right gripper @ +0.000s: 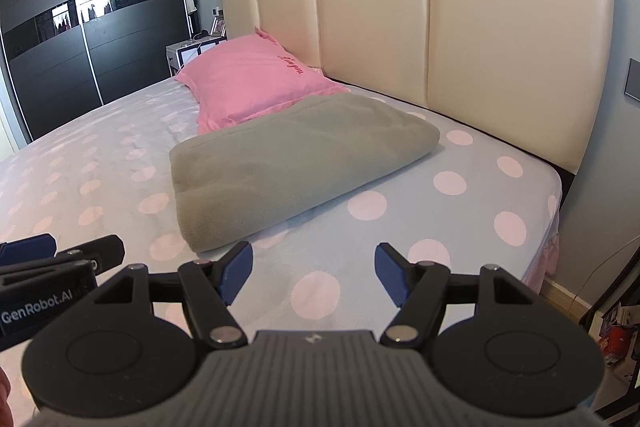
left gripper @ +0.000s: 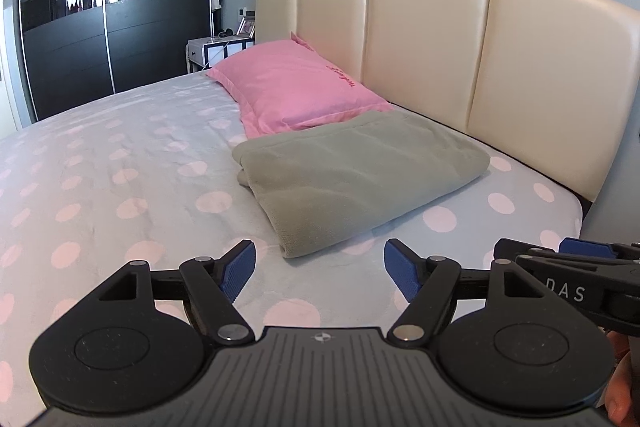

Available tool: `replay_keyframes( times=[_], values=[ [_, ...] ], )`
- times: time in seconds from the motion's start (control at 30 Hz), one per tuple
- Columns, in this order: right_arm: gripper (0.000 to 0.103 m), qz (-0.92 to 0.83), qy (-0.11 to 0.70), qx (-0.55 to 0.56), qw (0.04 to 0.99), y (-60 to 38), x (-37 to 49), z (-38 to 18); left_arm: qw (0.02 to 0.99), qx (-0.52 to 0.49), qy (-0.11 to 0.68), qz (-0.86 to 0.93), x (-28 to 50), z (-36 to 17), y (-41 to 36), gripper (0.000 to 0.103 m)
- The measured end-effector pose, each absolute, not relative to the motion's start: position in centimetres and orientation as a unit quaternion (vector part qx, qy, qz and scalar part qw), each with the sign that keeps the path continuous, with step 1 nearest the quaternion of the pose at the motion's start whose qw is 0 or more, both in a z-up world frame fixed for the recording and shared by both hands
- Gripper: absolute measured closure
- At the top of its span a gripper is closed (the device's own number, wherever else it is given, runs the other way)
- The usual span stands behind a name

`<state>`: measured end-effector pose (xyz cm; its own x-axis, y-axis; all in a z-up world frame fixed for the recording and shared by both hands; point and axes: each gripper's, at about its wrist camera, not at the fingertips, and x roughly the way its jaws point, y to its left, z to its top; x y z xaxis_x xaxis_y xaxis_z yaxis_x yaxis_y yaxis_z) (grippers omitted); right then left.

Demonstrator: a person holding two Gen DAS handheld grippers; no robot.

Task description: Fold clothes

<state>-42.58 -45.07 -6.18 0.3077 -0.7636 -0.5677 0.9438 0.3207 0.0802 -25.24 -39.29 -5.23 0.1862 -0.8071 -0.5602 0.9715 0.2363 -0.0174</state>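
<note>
A grey-green fleece cloth (left gripper: 352, 175) lies folded into a thick rectangle on the bed, also plain in the right wrist view (right gripper: 288, 167). My left gripper (left gripper: 319, 269) hovers just short of its near corner, open, with only the sheet between its blue pads. My right gripper (right gripper: 313, 271) is also open and empty, a little to the right of that same corner. Each gripper shows at the edge of the other's view: the right one (left gripper: 568, 255) at the left camera's right side, the left one (right gripper: 60, 251) at the right camera's left side.
The bed (left gripper: 100, 195) has a pale blue sheet with pink dots. A pink pillow (left gripper: 292, 83) lies behind the cloth against the cream padded headboard (left gripper: 424, 39). Beyond stand a black sliding wardrobe (left gripper: 100, 19) and a white bedside table (left gripper: 208, 53). The mattress edge (right gripper: 554, 211) drops off at right.
</note>
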Motion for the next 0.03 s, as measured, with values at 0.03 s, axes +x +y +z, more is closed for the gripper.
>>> replay_keyframes(
  times=[0.03],
  values=[
    [0.033, -0.546, 0.22, 0.204, 0.782, -45.04, -42.55, -6.16, 0.75, 0.175, 0.233, -0.594, -25.27, -5.2, -39.2, 0.031]
  ],
)
